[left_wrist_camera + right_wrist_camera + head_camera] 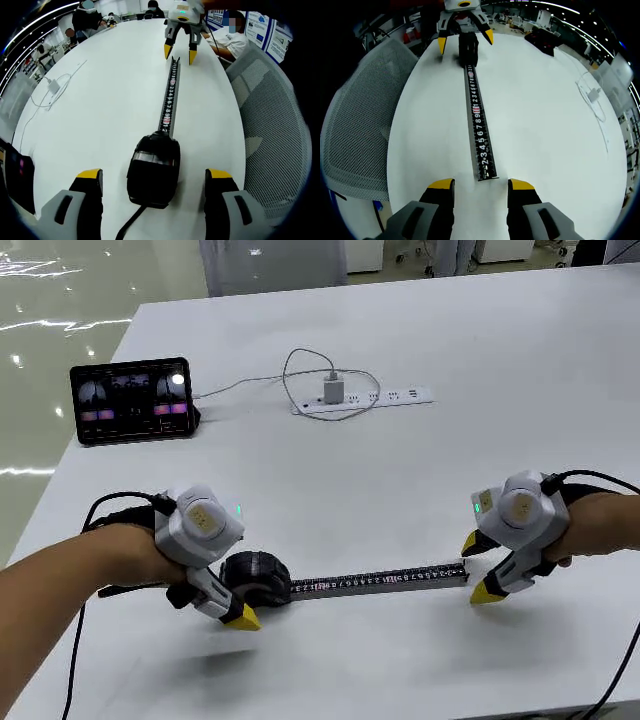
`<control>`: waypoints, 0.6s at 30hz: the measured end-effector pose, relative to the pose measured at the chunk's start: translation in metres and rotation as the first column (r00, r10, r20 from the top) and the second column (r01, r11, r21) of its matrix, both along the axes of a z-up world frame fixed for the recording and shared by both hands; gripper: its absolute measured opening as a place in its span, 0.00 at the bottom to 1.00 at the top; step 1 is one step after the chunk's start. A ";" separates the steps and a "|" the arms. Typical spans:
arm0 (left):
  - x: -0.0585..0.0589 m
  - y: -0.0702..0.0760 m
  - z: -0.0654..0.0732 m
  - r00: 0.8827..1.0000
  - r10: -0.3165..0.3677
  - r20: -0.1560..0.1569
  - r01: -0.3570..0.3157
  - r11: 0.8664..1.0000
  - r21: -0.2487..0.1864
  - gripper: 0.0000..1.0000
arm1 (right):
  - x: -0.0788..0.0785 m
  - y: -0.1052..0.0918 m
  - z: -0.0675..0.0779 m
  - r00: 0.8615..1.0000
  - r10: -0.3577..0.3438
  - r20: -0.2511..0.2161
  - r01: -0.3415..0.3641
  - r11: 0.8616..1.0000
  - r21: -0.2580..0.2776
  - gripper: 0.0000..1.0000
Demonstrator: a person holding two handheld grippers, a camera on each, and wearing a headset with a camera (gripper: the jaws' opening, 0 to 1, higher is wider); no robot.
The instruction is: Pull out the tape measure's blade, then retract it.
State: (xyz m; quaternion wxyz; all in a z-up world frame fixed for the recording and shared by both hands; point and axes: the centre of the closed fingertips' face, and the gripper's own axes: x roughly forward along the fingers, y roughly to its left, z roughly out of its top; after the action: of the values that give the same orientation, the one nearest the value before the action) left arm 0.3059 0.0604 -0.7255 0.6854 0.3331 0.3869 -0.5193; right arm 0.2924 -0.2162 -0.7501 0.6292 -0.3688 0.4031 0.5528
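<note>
straddling the tape measure (152,170), left hand-held gripper (155,174) gapes — right hand-held gripper (481,184) too, beside the blade tip (485,176).

On table (400,470), tape case (255,577) sits near-left betw. left gripper (154,174) jaws w/ gaps each side, blade (380,581) lies flat running right, its end just short of right gripper (481,184), w/ tablet (133,400) far-left and power strip (370,398) far-centre behind.

Black tape measure (152,170), dark blade (479,130) with white numerals (a few red), white table (400,480)
</note>
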 end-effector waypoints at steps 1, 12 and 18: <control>-0.001 0.002 -0.003 1.000 0.004 -0.002 -0.004 1.000 0.007 0.83 | 0.001 -0.001 0.000 1.000 -0.021 0.001 0.021 1.000 0.009 0.40; -0.003 0.006 -0.005 0.974 0.211 -0.080 -0.218 0.972 -0.085 0.99 | 0.006 -0.005 0.001 0.982 -0.187 0.015 0.185 0.980 0.076 0.56; 0.003 0.015 -0.002 0.940 0.338 -0.039 -0.339 0.922 -0.187 0.99 | 0.010 -0.004 0.005 0.952 -0.306 0.032 0.297 0.942 0.158 0.60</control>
State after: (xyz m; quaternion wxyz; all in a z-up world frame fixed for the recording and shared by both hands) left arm 0.3087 0.0756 -0.7273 0.7923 0.1924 0.3889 -0.4289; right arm 0.3020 -0.2202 -0.7451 0.7435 -0.2692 0.3940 0.4685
